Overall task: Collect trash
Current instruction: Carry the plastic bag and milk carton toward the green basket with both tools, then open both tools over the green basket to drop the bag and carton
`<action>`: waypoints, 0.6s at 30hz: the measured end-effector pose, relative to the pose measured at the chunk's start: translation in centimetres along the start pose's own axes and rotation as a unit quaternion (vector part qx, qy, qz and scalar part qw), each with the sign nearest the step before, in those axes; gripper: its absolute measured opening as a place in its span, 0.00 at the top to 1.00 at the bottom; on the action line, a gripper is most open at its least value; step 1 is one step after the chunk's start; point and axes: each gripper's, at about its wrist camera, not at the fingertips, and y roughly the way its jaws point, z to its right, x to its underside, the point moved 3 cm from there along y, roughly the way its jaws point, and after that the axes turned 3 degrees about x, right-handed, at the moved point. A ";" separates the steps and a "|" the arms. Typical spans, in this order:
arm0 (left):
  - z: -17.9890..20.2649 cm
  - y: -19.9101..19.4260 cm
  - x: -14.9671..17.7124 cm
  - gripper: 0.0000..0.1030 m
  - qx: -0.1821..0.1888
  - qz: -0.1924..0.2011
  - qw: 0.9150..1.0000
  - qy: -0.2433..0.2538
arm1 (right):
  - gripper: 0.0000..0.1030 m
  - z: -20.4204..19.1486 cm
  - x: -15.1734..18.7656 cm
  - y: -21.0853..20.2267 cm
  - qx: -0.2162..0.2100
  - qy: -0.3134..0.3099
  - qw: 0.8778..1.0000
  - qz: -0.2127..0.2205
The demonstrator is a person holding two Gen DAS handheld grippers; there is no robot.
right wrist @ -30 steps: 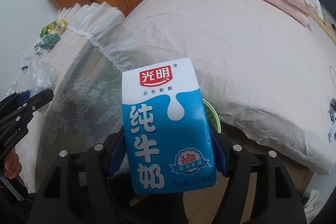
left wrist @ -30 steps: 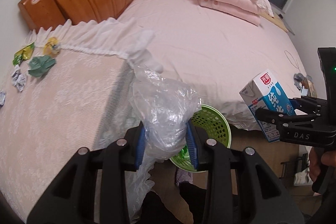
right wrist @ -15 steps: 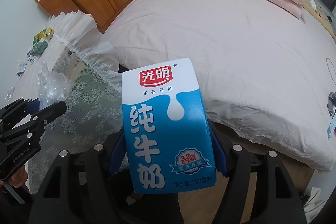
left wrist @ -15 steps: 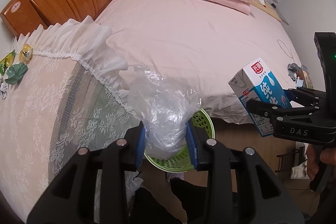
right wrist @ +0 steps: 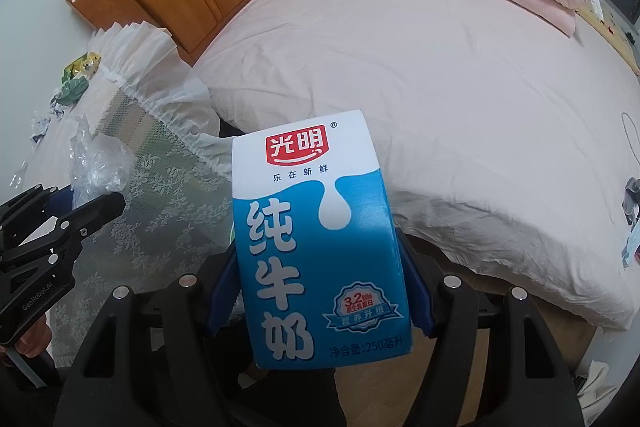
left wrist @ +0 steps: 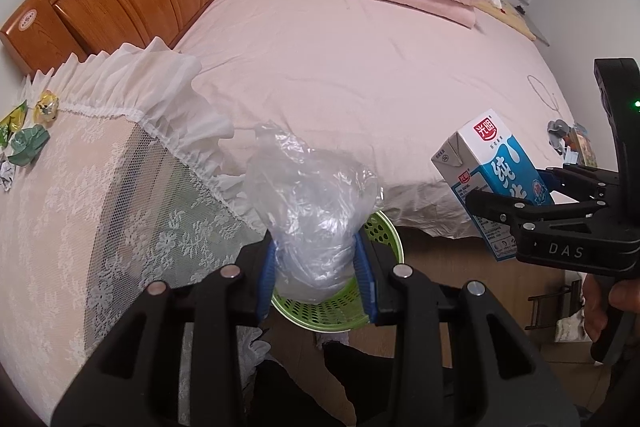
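The left tongs (left wrist: 318,277) are gripping a crumpled clear plastic bag (left wrist: 314,215) above a round green mesh basket (left wrist: 344,309); the right tongs (right wrist: 320,297) are clamping a smooth blue-and-white rectangular milk carton (right wrist: 320,239) upright.

A crumpled clear plastic bag (left wrist: 314,215) is sitting right above a green basket (left wrist: 384,231). A blue and white milk carton (right wrist: 320,239) is standing upright, off to the side.
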 end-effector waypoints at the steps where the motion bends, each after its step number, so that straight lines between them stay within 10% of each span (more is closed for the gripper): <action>1: 0.1 0.0 0.0 0.59 0.001 0.000 1.000 0.001 | 0.33 0.0 0.0 -0.1 0.000 0.000 1.000 0.000; 4: 0.3 -0.4 0.0 0.26 -0.005 0.010 1.000 0.003 | 0.33 0.1 0.0 -0.1 0.001 0.001 1.000 0.000; 7: 0.4 -1.0 -0.2 0.16 -0.006 0.021 1.000 0.003 | 0.33 0.2 0.0 -0.1 0.002 0.000 1.000 -0.001; 15: -1.1 -2.4 -0.2 0.10 -0.018 0.039 0.999 -0.023 | 0.31 -0.6 -0.1 1.0 -0.023 -0.012 0.999 -0.020; 18: -1.7 -2.8 -0.2 0.09 -0.024 0.042 0.998 -0.035 | 0.12 -1.2 -0.2 1.4 -0.020 -0.012 1.000 -0.019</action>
